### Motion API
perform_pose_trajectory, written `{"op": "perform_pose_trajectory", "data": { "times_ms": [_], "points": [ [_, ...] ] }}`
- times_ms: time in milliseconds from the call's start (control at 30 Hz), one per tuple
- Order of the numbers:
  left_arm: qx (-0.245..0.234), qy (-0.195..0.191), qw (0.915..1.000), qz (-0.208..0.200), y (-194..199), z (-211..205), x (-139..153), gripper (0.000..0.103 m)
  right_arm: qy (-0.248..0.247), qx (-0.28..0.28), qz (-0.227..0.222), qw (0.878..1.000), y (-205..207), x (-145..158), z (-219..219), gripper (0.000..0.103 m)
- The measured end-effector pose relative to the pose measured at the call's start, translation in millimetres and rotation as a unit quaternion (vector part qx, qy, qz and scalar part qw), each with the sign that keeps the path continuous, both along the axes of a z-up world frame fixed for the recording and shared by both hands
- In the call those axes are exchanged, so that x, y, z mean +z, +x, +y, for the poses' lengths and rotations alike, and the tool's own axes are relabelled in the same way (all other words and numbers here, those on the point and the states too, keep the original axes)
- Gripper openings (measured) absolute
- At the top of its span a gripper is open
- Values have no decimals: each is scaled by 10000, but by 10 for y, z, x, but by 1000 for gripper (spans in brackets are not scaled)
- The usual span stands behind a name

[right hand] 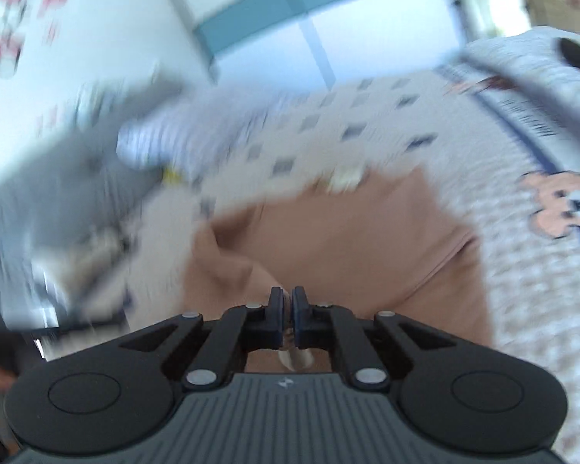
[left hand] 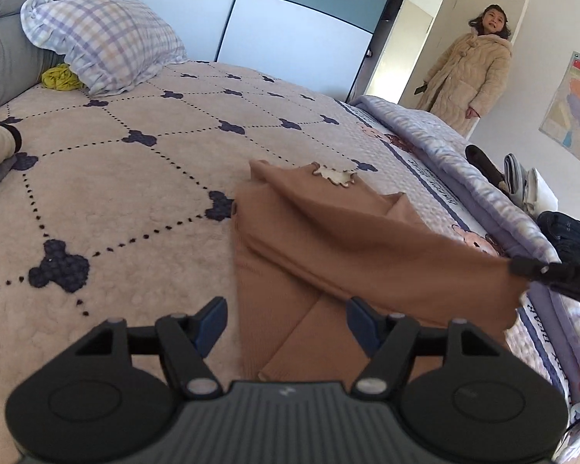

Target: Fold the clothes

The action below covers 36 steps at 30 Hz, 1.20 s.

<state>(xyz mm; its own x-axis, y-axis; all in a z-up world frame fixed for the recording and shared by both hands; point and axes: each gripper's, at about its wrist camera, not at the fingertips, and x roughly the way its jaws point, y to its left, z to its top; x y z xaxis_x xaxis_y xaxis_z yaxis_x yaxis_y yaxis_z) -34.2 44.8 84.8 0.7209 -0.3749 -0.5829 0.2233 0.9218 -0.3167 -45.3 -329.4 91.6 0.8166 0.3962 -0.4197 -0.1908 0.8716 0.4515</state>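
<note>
From the left wrist we look across the bed (left hand: 108, 208), its pink quilted cover dotted with dark clover shapes, and there lies our brown garment (left hand: 313, 232) on the right half of it, partly folded, with a pale frilled collar (left hand: 334, 176) at its far end. Our left gripper (left hand: 286, 323) hangs low over the near hem with its fingers spread wide and nothing between them; the cloth passes under the right-hand finger, but we grip none of it. Over at the right edge the right gripper (left hand: 522, 268) pinches a corner of the garment and lifts it, so the fabric runs taut up to it. A checked pillow (left hand: 104, 42) sits well apart at the head of the bed, and a person in a beige robe (left hand: 466, 73) stands in the doorway. Now the right wrist view, badly blurred: the right gripper (right hand: 288, 309) has its fingers pressed together on a pinch of the brown garment (right hand: 348, 239), which spreads out ahead of it on the cover. For the fold in hand, we judge that we should keep that pinch firm and carry the corner across in one smooth arc, low enough that the layers beneath do not drag. The left gripper would do well to pin or take the near hem first, so the edges meet squarely.
</note>
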Motion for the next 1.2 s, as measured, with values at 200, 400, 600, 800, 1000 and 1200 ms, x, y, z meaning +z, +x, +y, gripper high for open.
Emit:
{"op": "perform_pose_trajectory", "data": {
  "times_ms": [200, 400, 600, 800, 1000, 1200],
  "points": [
    [-191, -186, 9996, 28, 323, -250, -101, 69, 135, -614, 1040, 9926, -6, -396, -473, 5],
    [14, 158, 9999, -32, 755, -331, -155, 69, 285, -765, 1243, 9889, -19, -599, -626, 8],
    [298, 770, 9965, -106, 1221, -356, -225, 69, -131, -698, 939, 9930, 137, -506, -672, 33],
    [301, 714, 9966, 274, 1570, -384, -433, 26, -336, -338, 1131, 9924, 120, -681, -620, 41],
    [351, 260, 9987, 245, 1537, -221, -406, 18, -527, -175, 1034, 9931, 138, -698, -620, 6],
    [442, 8, 9984, 347, 1590, -76, -437, 18, 616, 136, 1051, 9925, -23, -445, -635, 6]
  ]
}}
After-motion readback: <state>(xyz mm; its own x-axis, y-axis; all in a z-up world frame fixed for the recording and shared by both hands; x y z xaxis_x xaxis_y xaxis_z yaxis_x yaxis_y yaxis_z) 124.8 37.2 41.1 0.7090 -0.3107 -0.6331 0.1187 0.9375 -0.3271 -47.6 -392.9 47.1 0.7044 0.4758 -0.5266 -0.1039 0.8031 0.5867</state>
